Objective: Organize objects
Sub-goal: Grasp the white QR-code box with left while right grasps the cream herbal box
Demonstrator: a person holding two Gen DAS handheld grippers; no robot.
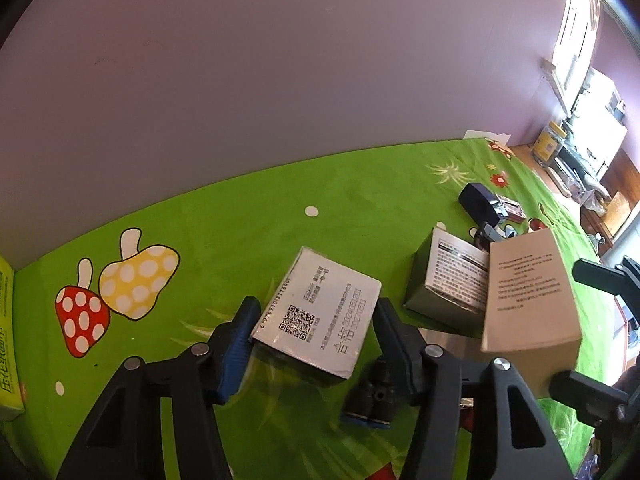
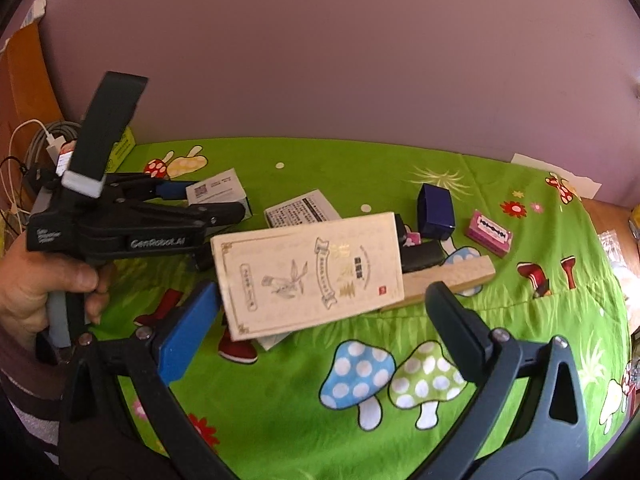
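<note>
In the left wrist view my left gripper (image 1: 316, 334) closes on a white box with a QR code (image 1: 320, 312), its fingers touching both sides, box just above the green cloth. In the right wrist view my right gripper (image 2: 324, 328) is open; a beige printed box (image 2: 310, 276) lies tilted between its fingers, touching only the blue left pad (image 2: 188, 332). The beige box also shows in the left wrist view (image 1: 528, 292). The left gripper (image 2: 200, 204) and white box (image 2: 218, 192) appear at the left.
On the green mushroom cloth (image 2: 360, 420): a dark box with a white label (image 1: 448, 280), a black tube fitting (image 1: 372, 400), a navy box (image 2: 435, 210), a pink razor-blade box (image 2: 489, 233), a wooden block (image 2: 452, 276). A yellow-green box (image 1: 6, 340) stands at the left wall.
</note>
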